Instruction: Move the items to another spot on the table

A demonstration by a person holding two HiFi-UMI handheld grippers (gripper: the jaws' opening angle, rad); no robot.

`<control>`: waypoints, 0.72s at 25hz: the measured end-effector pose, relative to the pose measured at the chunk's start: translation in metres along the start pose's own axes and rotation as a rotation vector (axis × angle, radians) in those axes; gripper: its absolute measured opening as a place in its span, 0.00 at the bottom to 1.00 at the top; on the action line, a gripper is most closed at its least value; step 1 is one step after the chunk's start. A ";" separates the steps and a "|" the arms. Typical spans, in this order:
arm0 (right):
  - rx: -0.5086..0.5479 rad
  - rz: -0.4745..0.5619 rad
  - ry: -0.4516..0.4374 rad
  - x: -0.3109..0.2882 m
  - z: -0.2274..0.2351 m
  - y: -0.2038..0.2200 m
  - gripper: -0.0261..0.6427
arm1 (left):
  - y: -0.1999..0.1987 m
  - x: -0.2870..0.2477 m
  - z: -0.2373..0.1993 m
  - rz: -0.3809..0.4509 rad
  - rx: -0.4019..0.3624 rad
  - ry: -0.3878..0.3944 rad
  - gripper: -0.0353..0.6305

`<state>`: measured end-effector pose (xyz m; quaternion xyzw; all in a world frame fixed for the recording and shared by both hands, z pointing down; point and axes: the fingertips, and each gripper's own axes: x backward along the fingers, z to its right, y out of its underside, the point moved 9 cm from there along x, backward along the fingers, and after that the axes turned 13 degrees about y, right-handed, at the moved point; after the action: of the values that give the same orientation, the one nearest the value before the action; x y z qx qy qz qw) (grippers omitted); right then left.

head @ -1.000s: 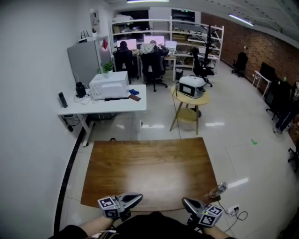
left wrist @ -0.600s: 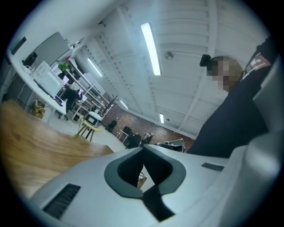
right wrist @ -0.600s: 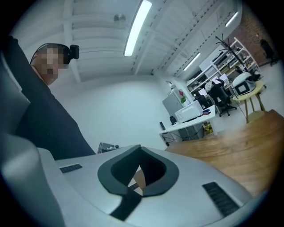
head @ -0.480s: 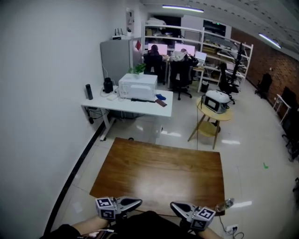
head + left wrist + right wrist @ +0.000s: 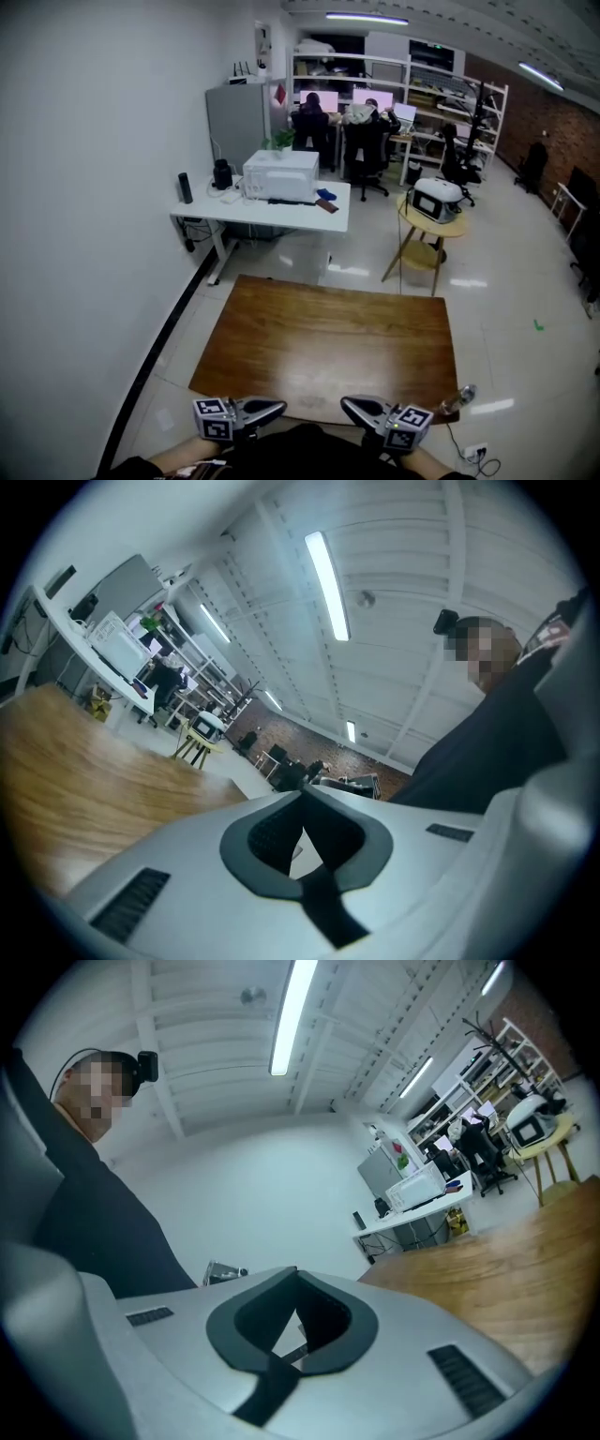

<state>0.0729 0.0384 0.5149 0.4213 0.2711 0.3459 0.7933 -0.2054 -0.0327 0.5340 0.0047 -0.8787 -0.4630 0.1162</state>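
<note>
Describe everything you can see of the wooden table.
The wooden table has a rectangular brown top, grain visible, glossy enough to catch a pale glare near its middle. It stands level on the light floor, apart from the white desk beyond. No items show on its top. The left gripper and right gripper hover at its near edge; its legs are hidden.

The wooden table (image 5: pixel 328 342) looks smooth and glossy.

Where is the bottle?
In the head view, the bottle sits low on the right, just past the wooden table's near right corner, close to the right gripper.
</note>
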 end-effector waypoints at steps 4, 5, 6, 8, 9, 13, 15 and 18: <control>-0.056 0.016 0.049 -0.012 -0.025 0.018 0.02 | 0.004 0.019 -0.006 -0.134 0.043 0.039 0.04; -0.037 0.001 0.053 -0.019 -0.029 0.024 0.02 | 0.007 0.023 -0.010 -0.156 0.046 0.060 0.04; -0.010 -0.011 0.057 -0.026 -0.032 0.027 0.02 | 0.009 0.026 -0.015 -0.170 0.055 0.084 0.04; 0.044 -0.026 0.060 -0.040 -0.039 0.024 0.02 | 0.006 0.031 -0.026 -0.172 0.090 0.124 0.04; 0.071 -0.041 0.063 -0.045 -0.043 0.023 0.02 | 0.002 0.033 -0.028 -0.174 0.096 0.138 0.04; 0.085 -0.037 0.092 -0.047 -0.046 0.026 0.02 | -0.008 0.041 -0.031 -0.158 0.092 0.154 0.04; 0.081 -0.012 0.102 -0.043 -0.043 0.028 0.02 | -0.004 0.041 -0.032 -0.139 0.105 0.161 0.04; 0.107 -0.018 0.098 -0.042 -0.043 0.026 0.02 | -0.004 0.038 -0.031 -0.130 0.106 0.172 0.04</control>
<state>0.0082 0.0372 0.5216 0.4431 0.3314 0.3441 0.7586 -0.2361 -0.0650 0.5550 0.1073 -0.8866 -0.4203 0.1605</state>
